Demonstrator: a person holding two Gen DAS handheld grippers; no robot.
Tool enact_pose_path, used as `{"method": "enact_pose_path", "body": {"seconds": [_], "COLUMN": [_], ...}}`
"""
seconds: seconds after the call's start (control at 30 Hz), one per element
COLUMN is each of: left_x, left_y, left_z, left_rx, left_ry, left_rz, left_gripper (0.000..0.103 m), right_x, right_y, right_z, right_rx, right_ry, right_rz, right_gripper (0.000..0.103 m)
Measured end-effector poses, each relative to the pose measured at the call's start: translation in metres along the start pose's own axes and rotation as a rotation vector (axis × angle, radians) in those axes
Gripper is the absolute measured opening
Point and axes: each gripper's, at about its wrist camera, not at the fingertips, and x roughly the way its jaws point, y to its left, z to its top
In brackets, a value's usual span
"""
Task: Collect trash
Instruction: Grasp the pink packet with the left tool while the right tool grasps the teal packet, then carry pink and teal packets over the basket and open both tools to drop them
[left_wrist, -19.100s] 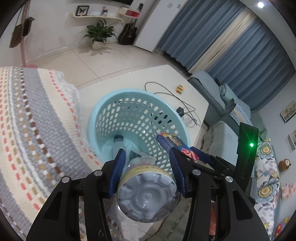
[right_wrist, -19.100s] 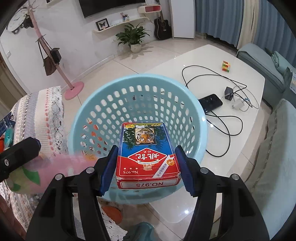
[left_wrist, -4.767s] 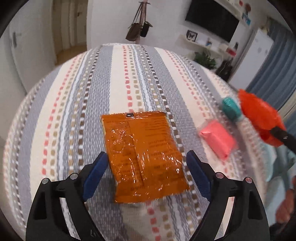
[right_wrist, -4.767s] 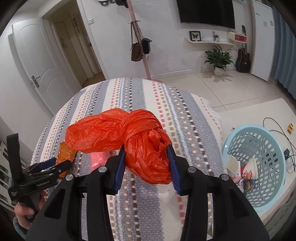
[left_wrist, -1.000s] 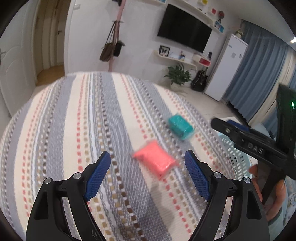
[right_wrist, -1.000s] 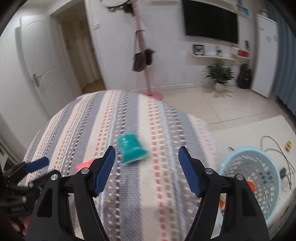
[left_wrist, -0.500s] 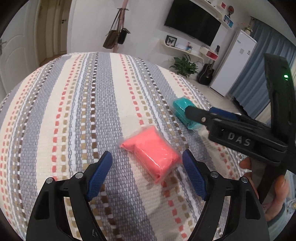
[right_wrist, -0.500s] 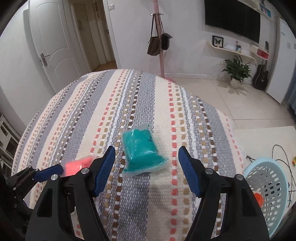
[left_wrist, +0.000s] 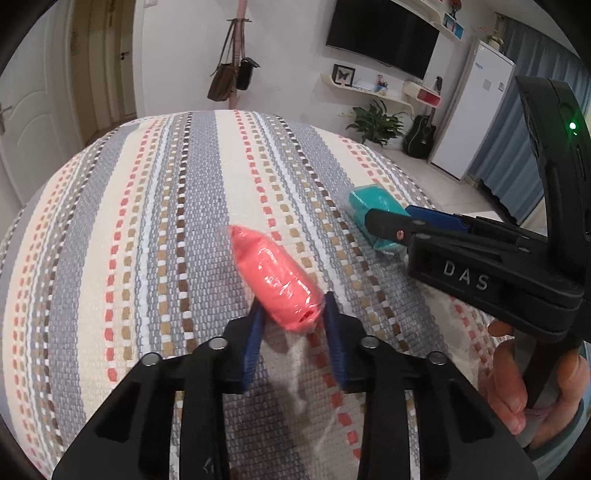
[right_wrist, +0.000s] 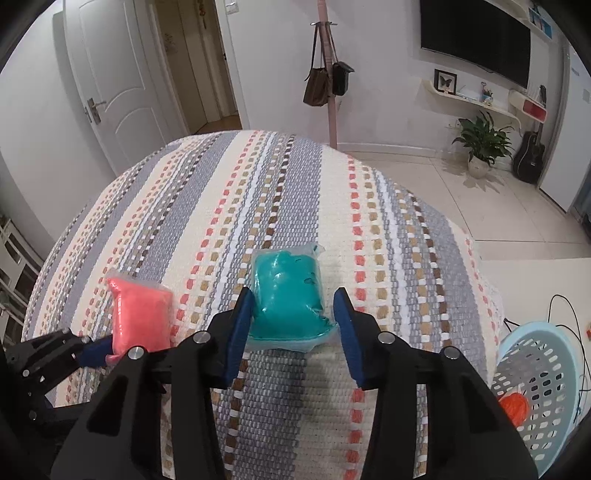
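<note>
A pink plastic packet lies on the striped woven cover; my left gripper is shut on its near end. It also shows in the right wrist view. A teal plastic packet lies on the cover between the jaws of my right gripper, which stand open around its near end with a gap on the right. The teal packet and the right gripper's fingers show in the left wrist view. The light blue perforated basket stands low at the right, holding an orange bag.
The striped cover drops off toward a tiled floor at the right. A white table with cables lies beside the basket. A coat stand with bags, a plant and a guitar stand by the far wall.
My left gripper has closed on the pink packet's near end. My right gripper has moved forward so that its open jaws now flank the teal packet.
</note>
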Motion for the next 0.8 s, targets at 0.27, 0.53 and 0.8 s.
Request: {"method": "enact_pose_path", "body": {"seconds": [0.27,0.53,0.8], "left_x": [-0.012,-0.036,-0.037], "left_y": [-0.016,-0.068,-0.129], "left_z": [0.007,0.023,0.031], "left_rx": [0.023,0.114,0.196], "left_ry": [-0.027,-0.087,-0.09], "left_rz": [-0.075,-0.165,-0.249], "left_gripper": [0.028,0.027,0.027], "right_x": [-0.038,-0.1,-0.157], "right_y": [-0.021,-0.056,-0.11], "right_z": [0.005,0.004,-0.012], "right_rx": [0.047,0.097,0.168], "right_ry": [-0.077,-0.188,-0.269], "right_rz": [-0.023,-0.086,-0.208], "right_gripper": [0.039,0.039,0.039]}}
